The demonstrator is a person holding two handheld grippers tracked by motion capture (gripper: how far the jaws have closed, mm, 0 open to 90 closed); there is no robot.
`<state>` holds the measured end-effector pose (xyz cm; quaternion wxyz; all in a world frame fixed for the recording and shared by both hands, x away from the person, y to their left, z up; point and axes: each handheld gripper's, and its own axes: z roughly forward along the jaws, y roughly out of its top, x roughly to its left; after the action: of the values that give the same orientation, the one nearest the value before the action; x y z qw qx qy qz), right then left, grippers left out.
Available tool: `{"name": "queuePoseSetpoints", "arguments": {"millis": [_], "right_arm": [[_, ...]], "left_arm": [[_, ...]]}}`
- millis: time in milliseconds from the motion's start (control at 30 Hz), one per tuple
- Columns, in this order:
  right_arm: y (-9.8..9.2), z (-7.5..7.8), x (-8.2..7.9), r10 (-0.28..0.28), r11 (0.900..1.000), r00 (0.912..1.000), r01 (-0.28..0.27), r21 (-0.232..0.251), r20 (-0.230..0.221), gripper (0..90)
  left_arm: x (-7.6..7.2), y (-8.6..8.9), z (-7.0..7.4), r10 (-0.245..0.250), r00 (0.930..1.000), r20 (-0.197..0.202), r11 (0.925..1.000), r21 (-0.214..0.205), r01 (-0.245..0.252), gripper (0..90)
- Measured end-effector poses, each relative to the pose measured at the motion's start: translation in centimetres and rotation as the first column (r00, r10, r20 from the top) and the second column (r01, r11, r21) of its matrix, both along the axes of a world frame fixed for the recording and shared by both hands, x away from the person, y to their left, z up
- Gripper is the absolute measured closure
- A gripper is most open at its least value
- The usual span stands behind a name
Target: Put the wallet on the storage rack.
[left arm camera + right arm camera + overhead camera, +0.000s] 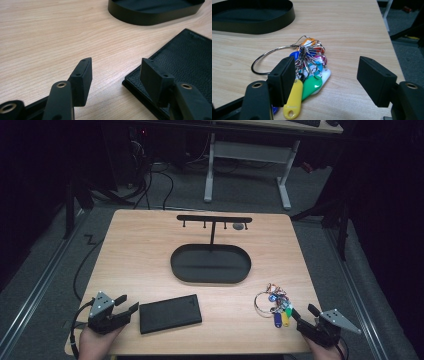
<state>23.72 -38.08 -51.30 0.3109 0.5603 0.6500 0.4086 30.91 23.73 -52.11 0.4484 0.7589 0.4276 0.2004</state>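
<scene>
Two grippers rest low at the wooden table's point(150, 245) near edge, jaws wide apart, empty: left gripper point(126, 304) beside the flat black leather wallet point(170, 313), its long axis running left-right; right gripper point(303, 314) pointing at the silver ring of coloured key tags point(275, 304).

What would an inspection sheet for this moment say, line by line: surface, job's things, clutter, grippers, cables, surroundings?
Surface: wooden table, bare between items.
Job's things: black oval tray under a hook stand; black wallet near left; key bunch near right.
Clutter: nothing seen.
Grippers: left gripper open beside the wallet; right gripper open at the keys; both hold nothing.
Cables: black cable off the table's left edge.
Surroundings: dark room, white desk frame behind, grey carpet.
</scene>
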Motion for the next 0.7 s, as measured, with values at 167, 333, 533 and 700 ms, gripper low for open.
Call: {"name": "queuePoseSetpoints", "arguments": {"millis": [167,333,533,700], "right_arm": [[-0.03,-0.01,-0.03,-0.004,0.9999,1.0000,0.004,0.013,0.002,30.9],[-0.23,0.14,-0.20,0.003,0.9999,0.9998,-0.003,0.014,0.017,30.8],[-0.35,0.12,0.00,-0.004,0.9997,0.9999,0.003,0.026,0.014,33.1],[0.10,0.20,0.15,0.000,0.9999,1.0000,0.000,0.012,0.003,38.1]], "left_arm": [[0.20,-0.29,0.08,-0.006,1.0000,0.003,0.9999,-0.010,0.006,43.6],[0.13,-0.27,-0.11,-0.012,0.9999,-0.006,0.9999,0.006,0.012,44.2],[-0.12,0.18,0.19,-0.004,1.0000,-0.002,1.0000,0.007,0.004,55.7],[-0.17,0.20,-0.26,-0.015,0.9984,-0.054,0.9988,0.046,0.017,74.9]]}}
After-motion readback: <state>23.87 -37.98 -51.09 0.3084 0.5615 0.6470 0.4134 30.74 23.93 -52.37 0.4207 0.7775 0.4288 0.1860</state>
